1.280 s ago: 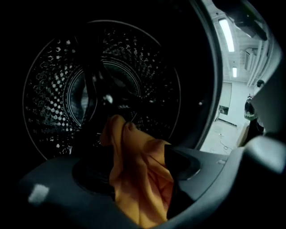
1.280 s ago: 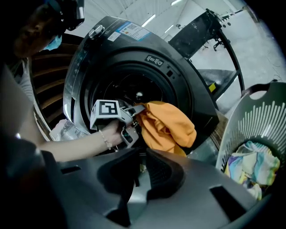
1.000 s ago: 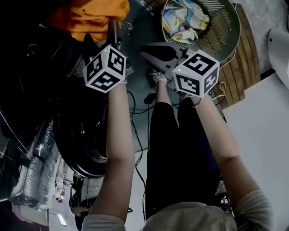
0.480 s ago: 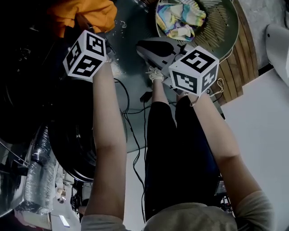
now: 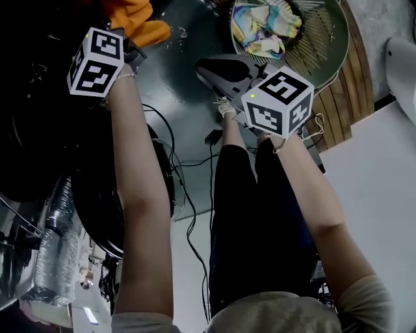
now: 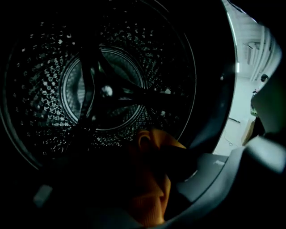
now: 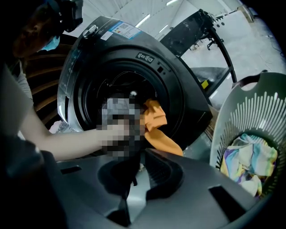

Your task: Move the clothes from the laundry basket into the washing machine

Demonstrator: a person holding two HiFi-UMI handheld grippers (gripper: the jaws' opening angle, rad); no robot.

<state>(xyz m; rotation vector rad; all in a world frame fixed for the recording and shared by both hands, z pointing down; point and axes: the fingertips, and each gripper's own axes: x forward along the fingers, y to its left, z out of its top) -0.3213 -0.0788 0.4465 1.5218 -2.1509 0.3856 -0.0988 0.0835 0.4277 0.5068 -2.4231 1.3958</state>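
Observation:
An orange garment [image 5: 132, 14] [image 6: 152, 183] lies in the mouth of the dark washing machine [image 7: 134, 58], partly draped over its rim [image 7: 156, 129]. My left gripper [image 5: 132, 51] [image 6: 149, 154] reaches into the drum [image 6: 107, 89]. Its jaws have just been opening, the orange garment lies loose between them, and the rest is very dark. My right gripper [image 5: 203, 65] [image 7: 136, 156] hovers between washer and basket, jaws together and empty. A multicoloured cloth [image 5: 266, 26] [image 7: 250, 161] lies in the pale green laundry basket [image 5: 328, 45] [image 7: 250, 112].
The washer's round black door [image 5: 117, 208] hangs open at the lower left of the head view. Black cables [image 5: 188, 195] trail across the floor by the person's legs [image 5: 253, 214]. A wooden slatted panel [image 5: 344, 110] sits right of the basket.
My left gripper has swung left and up into the washer's mouth, and the orange garment went that way with it. The right gripper and the basket have stayed put.

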